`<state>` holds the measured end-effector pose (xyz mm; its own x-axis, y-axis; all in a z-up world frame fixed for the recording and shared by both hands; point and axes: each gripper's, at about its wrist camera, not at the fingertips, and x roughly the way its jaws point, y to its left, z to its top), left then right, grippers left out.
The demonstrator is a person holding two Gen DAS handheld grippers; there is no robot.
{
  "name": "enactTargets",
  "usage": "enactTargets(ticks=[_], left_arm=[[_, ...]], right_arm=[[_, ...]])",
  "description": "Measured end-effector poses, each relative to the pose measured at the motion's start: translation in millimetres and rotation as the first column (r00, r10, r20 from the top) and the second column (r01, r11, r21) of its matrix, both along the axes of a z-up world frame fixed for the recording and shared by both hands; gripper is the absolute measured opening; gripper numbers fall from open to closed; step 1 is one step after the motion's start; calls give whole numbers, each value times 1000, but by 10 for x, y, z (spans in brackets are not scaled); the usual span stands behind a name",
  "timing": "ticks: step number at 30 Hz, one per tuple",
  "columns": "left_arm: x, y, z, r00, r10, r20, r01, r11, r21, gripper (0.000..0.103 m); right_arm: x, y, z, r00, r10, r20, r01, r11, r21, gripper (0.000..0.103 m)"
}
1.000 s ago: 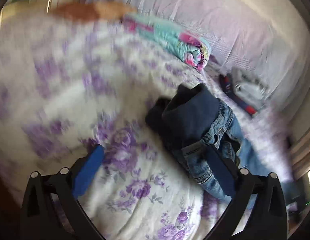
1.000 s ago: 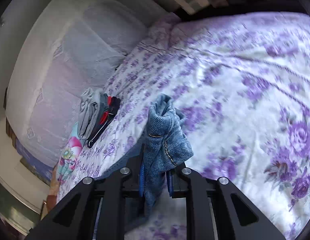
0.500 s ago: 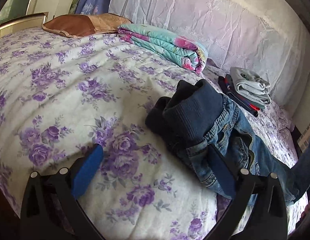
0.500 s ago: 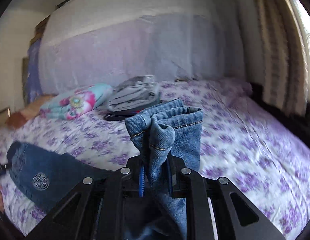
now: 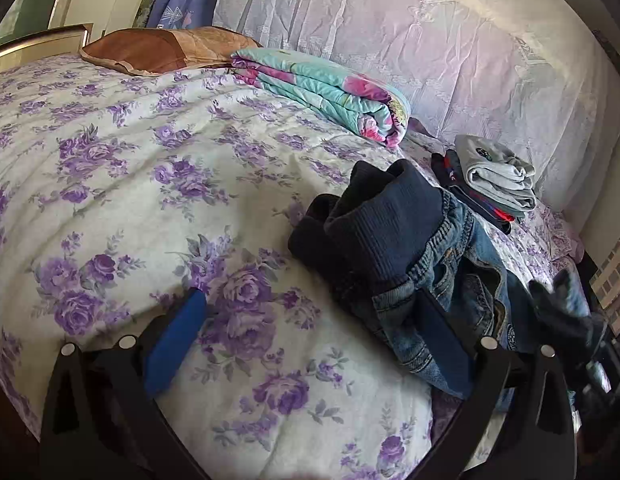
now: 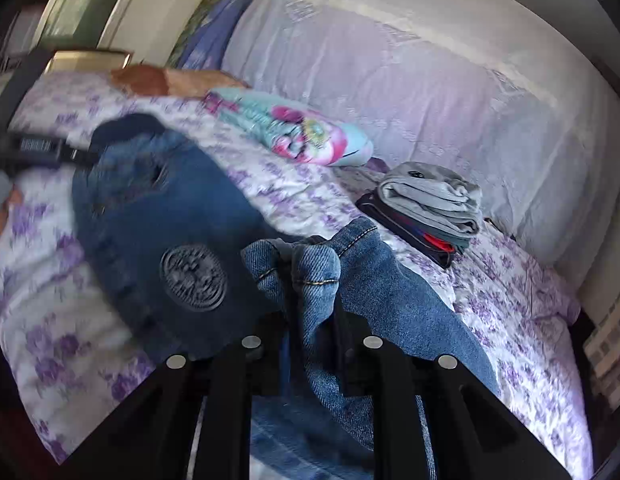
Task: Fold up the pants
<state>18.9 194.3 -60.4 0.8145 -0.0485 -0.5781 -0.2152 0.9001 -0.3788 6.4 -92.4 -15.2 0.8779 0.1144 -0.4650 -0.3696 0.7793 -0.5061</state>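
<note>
Blue jeans [image 5: 462,280] lie crumpled on the flowered bedspread [image 5: 149,200], their dark ribbed waistband [image 5: 390,232] bunched on top. My left gripper [image 5: 310,298] stands wide open just short of the waistband. Its right finger [image 5: 442,344] overlaps the denim, while the left finger [image 5: 173,340] is over bare bedspread. My right gripper [image 6: 310,312] is shut on the bunched leg hems [image 6: 310,268] and holds them up above the bed. The jeans' seat with a round patch [image 6: 191,276] spreads to its left. The held leg end [image 5: 566,312] shows blurred at the right edge of the left wrist view.
A folded teal and pink blanket [image 5: 330,92] and a brown pillow [image 5: 161,48] lie along the far side. A stack of folded clothes [image 6: 430,204] with grey on top sits by the lace-covered wall [image 6: 390,80]. The bed's right edge [image 6: 582,320] drops off.
My right gripper has swung across the bed with the leg hems, rolling as it went, and now faces the jeans' seat. The leg end has entered the left view. My left gripper barely moved.
</note>
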Motion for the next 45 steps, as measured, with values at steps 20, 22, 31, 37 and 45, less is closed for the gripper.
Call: enactTargets(ticks=[20, 22, 31, 37, 45], left_arm=[[2, -6, 0, 1000, -8, 2, 8, 1000, -2, 99], [1, -6, 0, 1000, -9, 3, 9, 1000, -2, 99], [2, -7, -2, 1000, -8, 3, 8, 1000, -2, 99], [5, -11, -2, 1000, -8, 2, 8, 1000, -1, 99], [6, -8, -1, 1000, -7, 3, 7, 1000, -2, 99]], right_arm=[[108, 19, -179, 978, 25, -208, -42, 996, -74, 26], [106, -120, 7, 954, 76, -291, -53, 995, 84, 40], [142, -773, 627, 975, -31, -220, 112, 924, 365, 71], [533, -1004, -62, 918, -160, -362, 266, 927, 265, 74], [387, -803, 375, 960, -72, -272, 173, 914, 368, 77]])
